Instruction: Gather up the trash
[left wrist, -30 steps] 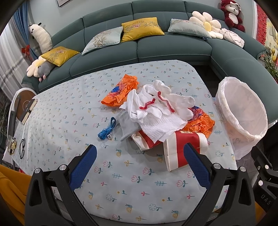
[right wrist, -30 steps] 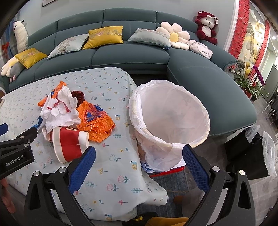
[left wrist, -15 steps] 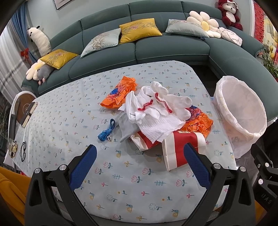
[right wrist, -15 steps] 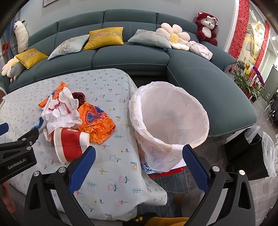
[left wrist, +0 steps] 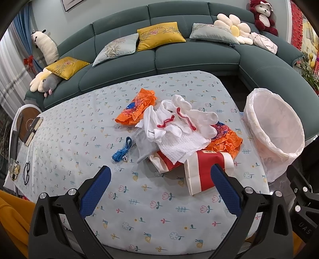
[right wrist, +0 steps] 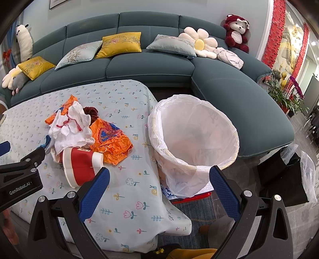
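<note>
1. The scene is a living room: a table [left wrist: 59,139] under a pale flowered cloth, with a teal corner sofa [left wrist: 179,53] behind it.
2. Nearest the left camera, the left gripper [left wrist: 159,179] hovers over the table's near edge, its blue fingers spread wide with nothing between them.
3. The right gripper [right wrist: 159,179] is likewise wide apart and empty; it hangs over the table's right corner, facing the bin [right wrist: 225,159].
4. Just ahead of the left gripper and slightly to its right lies a red-and-white carton [left wrist: 207,171] on its side. Its long axis runs roughly across the left view, and its right part sits behind the right fingertip.
5. From the right view the carton [right wrist: 81,165] lies ahead and to the left, beside the left fingertip. Both grippers look close to it; the left one seems better lined up, needing a short reach forward and right.
6. Behind the carton the trash heap continues: a white paper towel [left wrist: 179,143], white gloves [left wrist: 179,119] with red trim, and orange wrappers [left wrist: 225,139] on either side.
7. A blue strap [left wrist: 122,151] lies apart, left of the heap.
8. The bin, lined with a white bag and seemingly empty, stands off the table's right end, so every piece must travel rightward.
9. Farthest off, cushions [left wrist: 159,35] and a red plush bear [left wrist: 263,16] sit on the sofa.
</note>
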